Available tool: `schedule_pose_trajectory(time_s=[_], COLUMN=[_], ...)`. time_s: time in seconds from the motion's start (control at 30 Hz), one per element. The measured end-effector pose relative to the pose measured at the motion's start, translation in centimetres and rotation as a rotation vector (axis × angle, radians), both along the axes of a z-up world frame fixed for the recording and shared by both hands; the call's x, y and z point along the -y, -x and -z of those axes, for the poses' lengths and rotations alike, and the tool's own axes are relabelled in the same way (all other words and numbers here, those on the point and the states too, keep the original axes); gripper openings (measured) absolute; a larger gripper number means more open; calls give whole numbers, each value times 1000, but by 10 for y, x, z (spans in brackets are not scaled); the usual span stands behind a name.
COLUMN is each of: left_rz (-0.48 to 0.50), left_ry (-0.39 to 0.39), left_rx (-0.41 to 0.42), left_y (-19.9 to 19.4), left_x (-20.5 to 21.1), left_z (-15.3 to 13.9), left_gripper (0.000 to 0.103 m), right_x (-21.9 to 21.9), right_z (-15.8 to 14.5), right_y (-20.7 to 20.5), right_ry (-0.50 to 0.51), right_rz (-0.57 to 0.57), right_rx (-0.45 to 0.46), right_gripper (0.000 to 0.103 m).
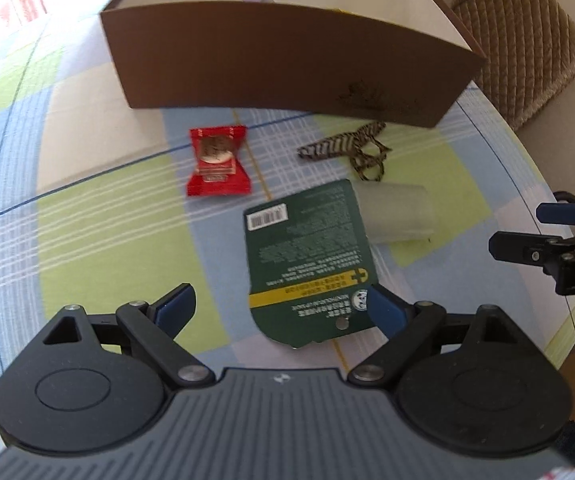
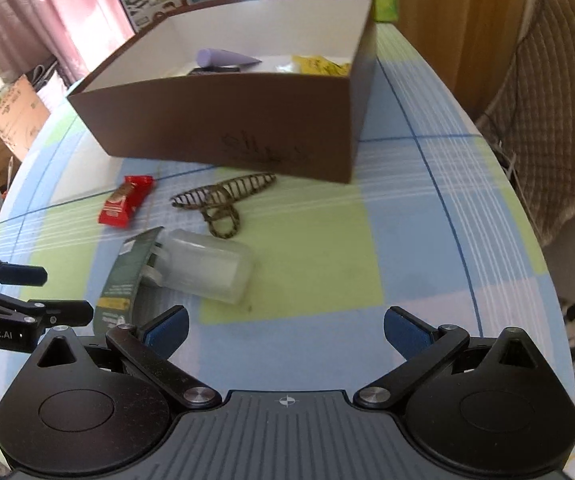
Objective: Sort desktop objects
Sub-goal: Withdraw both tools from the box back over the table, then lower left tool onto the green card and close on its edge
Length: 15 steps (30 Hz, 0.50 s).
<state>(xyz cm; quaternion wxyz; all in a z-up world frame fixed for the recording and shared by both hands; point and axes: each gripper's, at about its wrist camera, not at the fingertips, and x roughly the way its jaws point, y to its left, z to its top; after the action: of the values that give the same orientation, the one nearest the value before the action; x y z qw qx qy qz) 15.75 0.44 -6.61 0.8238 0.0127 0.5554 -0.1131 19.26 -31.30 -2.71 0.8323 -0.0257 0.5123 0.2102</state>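
Observation:
A dark green card package with a clear plastic blister lies on the checked tablecloth. My left gripper is open around the card's near end, its right pad against the card's edge. A red snack packet and a striped cord lie between the package and the brown box. In the box I see a purple tube and a yellow packet. My right gripper hovers open and empty over the cloth, to the right of the package.
The left gripper shows at the left edge of the right wrist view. The table's curved edge runs on the right, with a quilted chair beyond it. Cardboard boxes stand past the far left.

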Motion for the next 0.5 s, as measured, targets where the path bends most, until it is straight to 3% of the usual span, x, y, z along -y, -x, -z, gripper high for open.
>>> schedule_pose_trajectory(time_s=[0.5], left_rz=[-38], left_ry=[170], left_rx=[-38], left_y=[-32], left_x=[-7], left_z=[38], left_gripper=[89], right_x=[13], right_z=[10], right_y=[-8], right_ry=[17], right_rz=[31], right_rx=[-33], right_gripper=[101])
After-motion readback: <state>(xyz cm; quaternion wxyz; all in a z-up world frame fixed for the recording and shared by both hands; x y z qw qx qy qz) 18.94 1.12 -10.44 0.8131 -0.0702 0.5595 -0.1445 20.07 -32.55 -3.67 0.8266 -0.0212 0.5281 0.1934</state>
